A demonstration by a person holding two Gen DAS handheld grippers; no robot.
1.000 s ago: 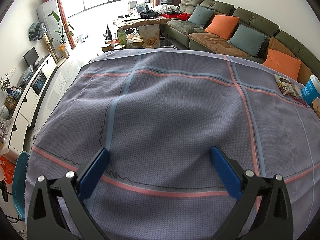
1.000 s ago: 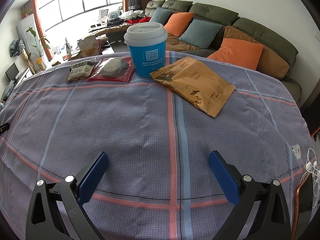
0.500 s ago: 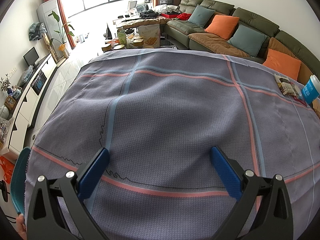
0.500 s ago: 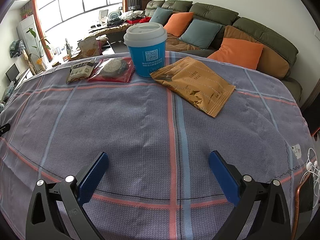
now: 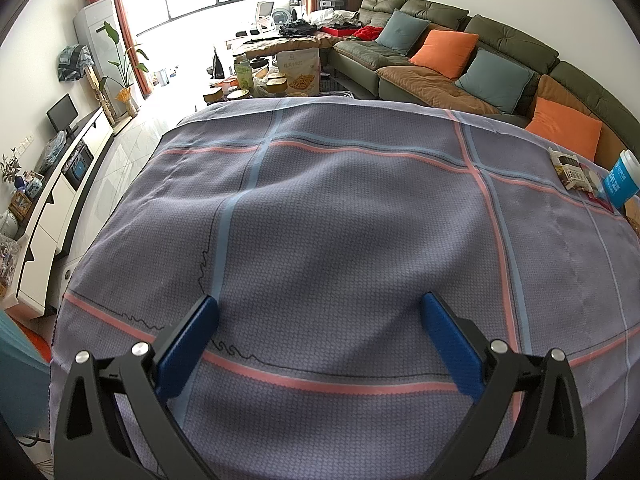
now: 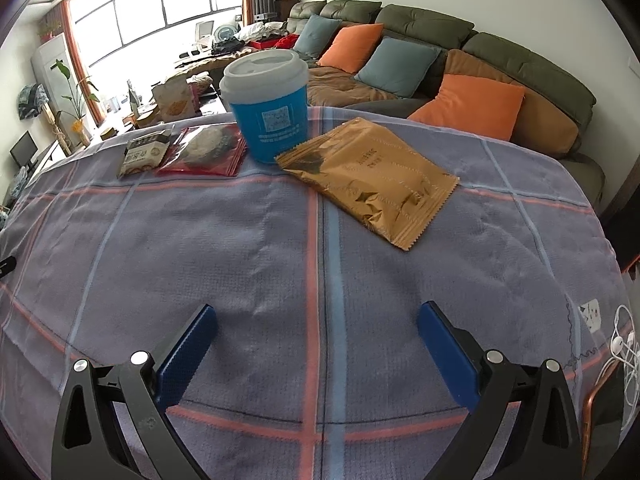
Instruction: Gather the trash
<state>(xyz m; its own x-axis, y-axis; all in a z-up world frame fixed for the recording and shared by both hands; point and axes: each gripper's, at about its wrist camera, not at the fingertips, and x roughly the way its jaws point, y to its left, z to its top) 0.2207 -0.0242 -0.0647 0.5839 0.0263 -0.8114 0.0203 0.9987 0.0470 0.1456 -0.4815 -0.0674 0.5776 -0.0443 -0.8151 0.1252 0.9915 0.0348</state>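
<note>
On the checked tablecloth (image 6: 280,248) stands a blue paper cup with a white lid (image 6: 270,104). A crinkled gold wrapper (image 6: 372,178) lies to its right, a red snack packet (image 6: 204,152) and a small white-and-dark packet (image 6: 144,152) to its left. My right gripper (image 6: 318,320) hovers open over bare cloth, well short of them. My left gripper (image 5: 320,312) is open above the bare cloth (image 5: 340,220); the cup (image 5: 622,182) and small packet (image 5: 572,170) sit far off at its right edge.
A green sofa with orange and teal cushions (image 6: 440,80) runs behind the table. White earphones (image 6: 624,344) and a copper-edged object (image 6: 596,400) lie at the table's right edge. A cluttered low table (image 5: 276,76) and a white cabinet (image 5: 52,196) stand beyond the left side.
The right gripper has drifted slightly nearer the cup and wrappers. The left gripper has barely moved, and a teal object at its lower left has shifted.
</note>
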